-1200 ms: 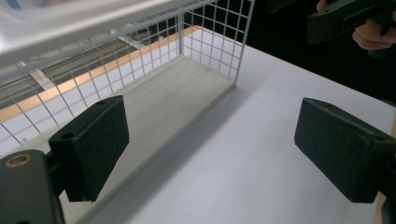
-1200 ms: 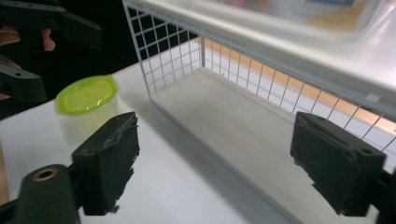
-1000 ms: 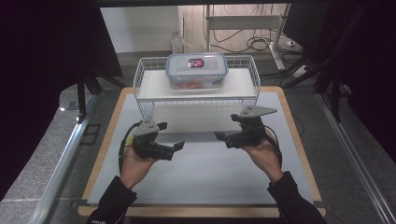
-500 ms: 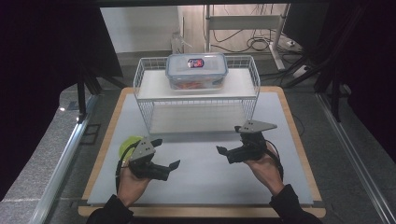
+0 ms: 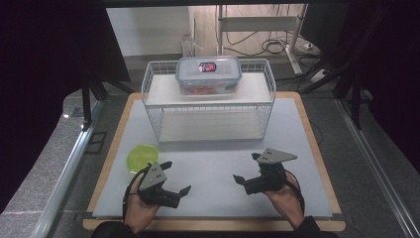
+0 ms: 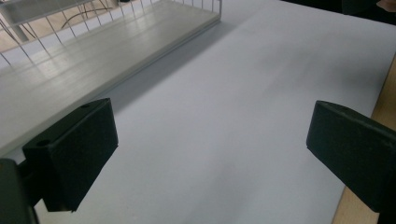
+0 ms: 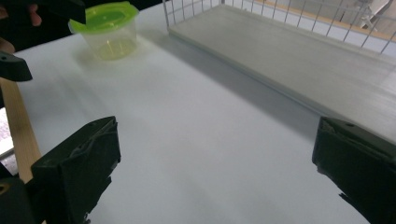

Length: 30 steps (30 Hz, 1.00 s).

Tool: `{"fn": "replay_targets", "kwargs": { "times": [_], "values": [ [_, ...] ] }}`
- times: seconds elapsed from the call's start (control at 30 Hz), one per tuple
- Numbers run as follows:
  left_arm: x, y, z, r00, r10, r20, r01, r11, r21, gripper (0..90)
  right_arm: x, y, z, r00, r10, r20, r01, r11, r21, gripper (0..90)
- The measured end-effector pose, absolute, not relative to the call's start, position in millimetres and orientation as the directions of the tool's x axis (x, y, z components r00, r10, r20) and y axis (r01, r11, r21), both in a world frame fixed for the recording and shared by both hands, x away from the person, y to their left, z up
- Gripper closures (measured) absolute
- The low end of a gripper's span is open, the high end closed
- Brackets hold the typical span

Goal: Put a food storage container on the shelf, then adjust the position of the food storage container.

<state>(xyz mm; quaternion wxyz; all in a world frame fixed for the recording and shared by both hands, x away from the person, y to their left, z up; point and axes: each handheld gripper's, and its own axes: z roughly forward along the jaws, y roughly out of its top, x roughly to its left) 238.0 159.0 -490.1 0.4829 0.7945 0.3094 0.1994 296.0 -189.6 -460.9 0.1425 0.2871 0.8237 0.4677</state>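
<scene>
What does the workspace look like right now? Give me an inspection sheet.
Surface: white mat on wooden-edged table, bare in the middle.
Job's things: small clear tub with green lid, closed, beside left gripper.
Clutter: white wire shelf rack carrying a clear lidded food box.
Grippers: left gripper open, empty; right gripper open, empty.
Cables: black leads trail from both grippers.
Surroundings: dark curtains, floor cables behind.
</scene>
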Motion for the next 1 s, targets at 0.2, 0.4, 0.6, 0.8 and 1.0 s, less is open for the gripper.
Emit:
{"fn": "replay_targets", "kwargs": {
  "times": [0.2, 0.4, 0.6, 0.8, 1.0],
  "values": [
    [231, 156, -502, 0.740, 0.671, 0.033, 0.310, -0.386, 0.869, 2.0, 286, -193, -472, -0.798, 0.602, 0.025, 0.344, 0.421, 0.839, 1.0],
    [227, 153, -511, 0.741, 0.669, 0.045, 0.329, -0.422, 0.845, 2.0, 278, -195, -484, -0.800, 0.599, 0.031, 0.364, 0.444, 0.819, 1.0],
    [229, 153, -517, 0.741, 0.671, 0.035, 0.366, -0.446, 0.817, 2.3, 274, -199, -498, -0.800, 0.598, 0.056, 0.403, 0.466, 0.787, 1.0],
    [231, 155, -514, 0.732, 0.681, 0.017, 0.380, -0.430, 0.819, 3.1, 277, -202, -501, -0.793, 0.605, 0.074, 0.421, 0.456, 0.784, 1.0],
    [238, 162, -510, 0.706, 0.708, 0.022, 0.417, -0.441, 0.795, 4.8, 279, -201, -502, -0.791, 0.607, 0.073, 0.422, 0.456, 0.783, 1.1]
  ]
}}
